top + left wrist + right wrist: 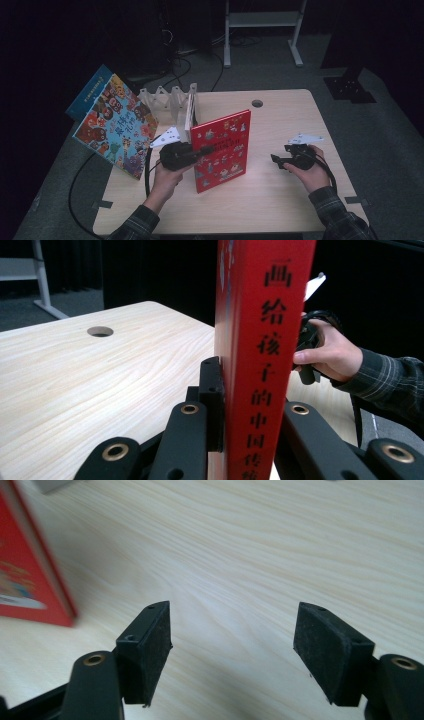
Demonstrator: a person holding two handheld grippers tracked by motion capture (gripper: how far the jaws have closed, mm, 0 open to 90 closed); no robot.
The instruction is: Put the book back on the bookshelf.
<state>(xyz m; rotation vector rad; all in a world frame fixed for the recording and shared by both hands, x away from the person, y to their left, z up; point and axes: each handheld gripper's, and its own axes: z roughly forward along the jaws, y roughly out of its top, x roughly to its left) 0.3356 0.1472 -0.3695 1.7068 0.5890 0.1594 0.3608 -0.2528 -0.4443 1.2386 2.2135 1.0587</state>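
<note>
Upright, red book (221, 150) clamped by left tongs (207, 149) — bare table (280, 195) rightward.

Colourful picture book (116, 125), white rack (170, 100)

Book (222, 150): upright at centre of table (280, 200), just right of left gripper (207, 149). Rack (167, 100): far left, behind it. Right gripper (274, 159): right, well apart.

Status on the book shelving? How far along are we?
Done: one thin book already stands in the white rack. In hand: the left gripper is shut on the spine of the red book, holding it upright on the table; the right gripper is open, empty, off to the side. Left: the red book isn't slotted, and the colourful books lean by the table's edge.
</note>
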